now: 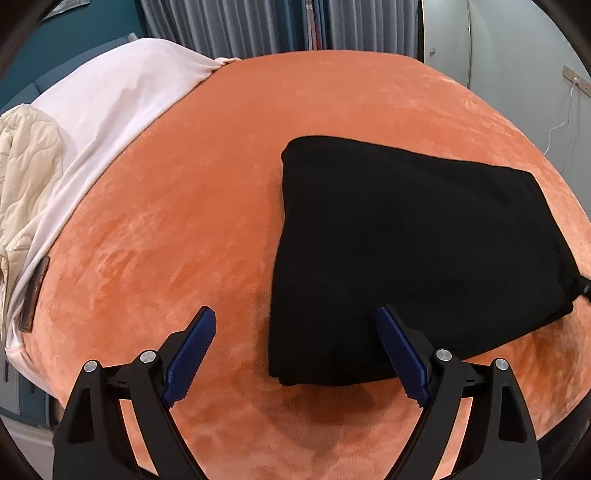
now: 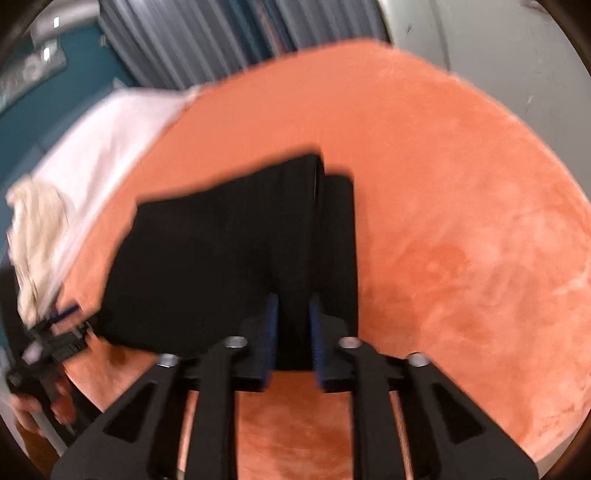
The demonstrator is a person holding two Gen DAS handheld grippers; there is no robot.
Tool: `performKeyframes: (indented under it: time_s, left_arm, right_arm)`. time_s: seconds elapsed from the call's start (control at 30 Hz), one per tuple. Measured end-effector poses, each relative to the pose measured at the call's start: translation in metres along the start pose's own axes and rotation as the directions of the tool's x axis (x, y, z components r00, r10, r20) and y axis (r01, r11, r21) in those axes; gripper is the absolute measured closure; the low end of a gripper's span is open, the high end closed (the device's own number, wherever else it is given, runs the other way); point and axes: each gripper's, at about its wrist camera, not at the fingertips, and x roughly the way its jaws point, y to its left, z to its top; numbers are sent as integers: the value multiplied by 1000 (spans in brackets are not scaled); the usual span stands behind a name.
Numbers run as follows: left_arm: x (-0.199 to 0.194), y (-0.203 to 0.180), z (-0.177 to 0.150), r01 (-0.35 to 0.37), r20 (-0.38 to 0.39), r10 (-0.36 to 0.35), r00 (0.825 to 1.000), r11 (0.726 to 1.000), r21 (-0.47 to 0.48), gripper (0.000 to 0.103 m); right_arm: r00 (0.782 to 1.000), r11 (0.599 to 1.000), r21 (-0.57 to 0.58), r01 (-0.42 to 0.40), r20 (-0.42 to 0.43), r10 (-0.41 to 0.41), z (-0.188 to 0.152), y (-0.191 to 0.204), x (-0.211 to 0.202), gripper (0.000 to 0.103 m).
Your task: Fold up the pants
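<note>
The black pants (image 1: 413,251) lie folded into a compact block on the orange blanket (image 1: 184,221). My left gripper (image 1: 295,332) is open and empty, hovering above the block's near left corner. In the right wrist view my right gripper (image 2: 293,325) is shut on a fold of the black pants (image 2: 221,258) at their right edge, lifting that edge slightly. The left gripper (image 2: 55,332) shows at the far left of that view, held by a hand. The right wrist view is blurred by motion.
A pink sheet (image 1: 110,103) and a cream quilted jacket (image 1: 26,177) lie at the bed's left side. A phone (image 1: 35,291) rests at the blanket's left edge. Curtains (image 1: 240,26) and a white wall stand behind the bed.
</note>
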Motion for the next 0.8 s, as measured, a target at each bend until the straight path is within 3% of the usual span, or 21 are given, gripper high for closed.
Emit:
performKeyframes:
  time_s: [0.07,0.1,0.2,0.33,0.5,0.57,0.63,0.67,0.73,0.8]
  left_arm:
    - [3,-1,2,1,-7,-1,1000,1000,1,17]
    - [4,-1,2,0,-7,0,1000,1000,1,17]
    - [6,3,4,29,-17,-29,999,1000,-8,17]
    - [21,4,7,89,-76,-91,993,996,-27,17]
    - [38,6,11,163,-109,-171,979,983,-80,11]
    - [48,10,11,235,-125,-251,960,963,-131,11]
    - [61,21,11,319,-128,-354,926,919,-232,10]
    - [63,24,12,341,-113,-378,919,906,-251,10]
    - [65,24,16,424,-90,-459,884,868,-259,11]
    - [67,19,18,424,-89,-457,885,870,-253,11]
  right_arm:
    - [999,1000,-10,25,28,-25,0,7,-4,63]
    - [998,999,-4,44,44,-44,0,8,-8,47]
    - [991,996,34,78,105,-81,2,2,-18,25]
    - [1000,991,133,-21,-4,21,2,-17,11,24]
    - [993,975,193,-109,-17,114,-5,-21,25,23]
    - [990,970,200,-137,-15,142,-5,-15,31,23]
    - [987,966,206,-153,-11,159,-5,-9,37,23]
    - [988,967,206,-150,-5,155,-5,-7,40,23]
    - [987,964,215,-156,8,158,-6,-7,42,23]
    - [985,958,234,-169,19,169,-7,-7,44,23]
